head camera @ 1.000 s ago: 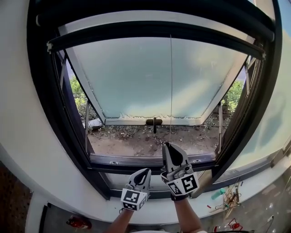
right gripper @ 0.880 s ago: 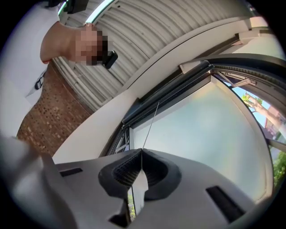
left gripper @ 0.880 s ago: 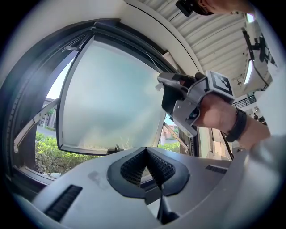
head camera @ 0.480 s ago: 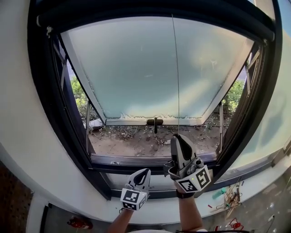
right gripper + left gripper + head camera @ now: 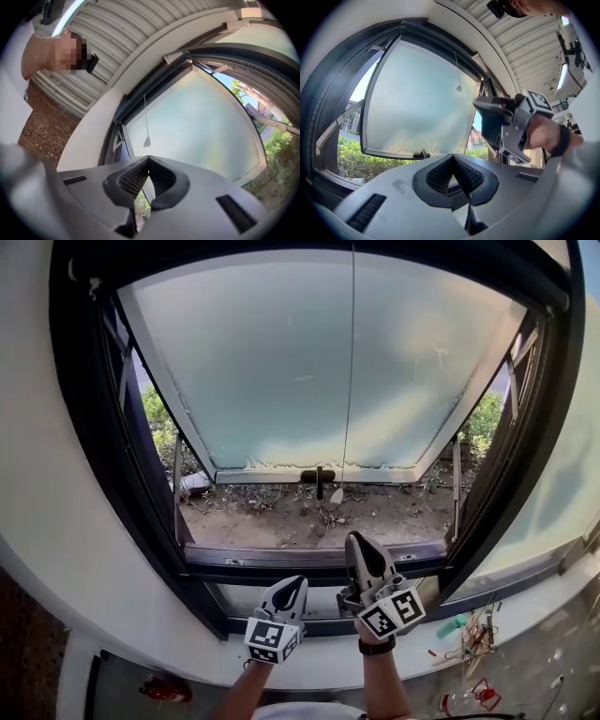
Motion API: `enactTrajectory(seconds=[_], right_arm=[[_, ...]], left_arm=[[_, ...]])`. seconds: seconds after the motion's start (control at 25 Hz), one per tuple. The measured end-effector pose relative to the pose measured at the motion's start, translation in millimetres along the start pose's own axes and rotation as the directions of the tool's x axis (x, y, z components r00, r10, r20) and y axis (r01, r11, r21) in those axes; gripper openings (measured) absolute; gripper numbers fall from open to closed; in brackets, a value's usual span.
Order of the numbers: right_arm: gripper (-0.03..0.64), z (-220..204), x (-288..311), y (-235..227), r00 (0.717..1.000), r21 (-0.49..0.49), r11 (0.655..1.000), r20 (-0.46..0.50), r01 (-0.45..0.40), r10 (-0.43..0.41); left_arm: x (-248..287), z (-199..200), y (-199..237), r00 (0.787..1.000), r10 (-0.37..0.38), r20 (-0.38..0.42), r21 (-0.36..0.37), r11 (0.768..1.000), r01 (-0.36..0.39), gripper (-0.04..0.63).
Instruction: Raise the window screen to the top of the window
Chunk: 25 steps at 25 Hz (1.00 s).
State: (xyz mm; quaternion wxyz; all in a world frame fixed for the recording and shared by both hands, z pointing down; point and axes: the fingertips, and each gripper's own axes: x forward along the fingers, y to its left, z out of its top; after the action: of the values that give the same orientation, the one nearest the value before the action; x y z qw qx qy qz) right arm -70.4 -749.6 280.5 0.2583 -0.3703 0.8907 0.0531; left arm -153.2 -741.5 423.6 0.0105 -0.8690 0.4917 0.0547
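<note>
the window screen [image 5: 440, 52] sits gathered at the top edge of the window frame [image 5: 112, 484], showing only as a dark band there; its mesh cannot be made out. its pull cord [image 5: 349, 381] hangs straight down the middle of the opening and ends in a small pale bell-shaped pull [image 5: 336, 494], which dangles free just right of the dark handle [image 5: 318, 478]. that handle sits at the middle of the lower edge of the frosted sash [image 5: 281, 371], which is hinged at the top and swung outward at the bottom, braced by a stay arm [image 5: 176, 493] at each side edge. past the sash lie bare ground [image 5: 309, 521] with dry litter and green shrubs [image 5: 155, 418] at both sides.

the right gripper [image 5: 359, 542] points up at the lower edge of the frame, below the pull and apart from it. its jaws are pressed together with nothing between them, as the right gripper view shows. the left gripper [image 5: 294, 583] is just beside it on the left and lower, in front of the white wall [image 5: 56, 549] under the frame. its jaws likewise meet on nothing. in the left gripper view, the hand [image 5: 541, 136] carrying the right gripper is raised before the right edge of the frame.
</note>
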Motion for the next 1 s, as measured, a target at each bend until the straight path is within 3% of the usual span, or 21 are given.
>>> enactTrajectory(seconds=[0.08, 0.16, 0.32, 0.56, 1.0], right_arm=[[0.002, -43, -15, -9, 0.984, -0.029, 0.997, -0.159, 0.074, -0.078], [0.002, -80, -32, -18, 0.941, -0.101, 0.985, -0.297, 0.137, -0.162], [0.002, -127, -58, -27, 0.877, -0.155, 0.973, -0.426, 0.174, -0.224], [0.002, -149, -82, -27, 0.847, -0.158, 0.969, -0.473, 0.191, -0.244], [0.002, -150, -86, -14, 0.852, -0.16, 0.974, -0.475, 0.163, -0.221]], left_arm=[[-2, -2, 2, 1.0, 0.005, -0.002, -0.019, 1.0, -0.005, 0.002], [-3, -2, 6, 1.0, 0.017, 0.0, -0.033, 0.999, -0.017, 0.002], [1, 1, 14, 0.999, 0.039, 0.007, -0.044, 0.998, -0.038, 0.002], [-1, -14, 10, 0.999, 0.043, -0.018, -0.057, 0.997, -0.044, 0.002], [-5, -30, 5, 0.998, 0.031, -0.052, -0.077, 0.996, -0.035, 0.002]])
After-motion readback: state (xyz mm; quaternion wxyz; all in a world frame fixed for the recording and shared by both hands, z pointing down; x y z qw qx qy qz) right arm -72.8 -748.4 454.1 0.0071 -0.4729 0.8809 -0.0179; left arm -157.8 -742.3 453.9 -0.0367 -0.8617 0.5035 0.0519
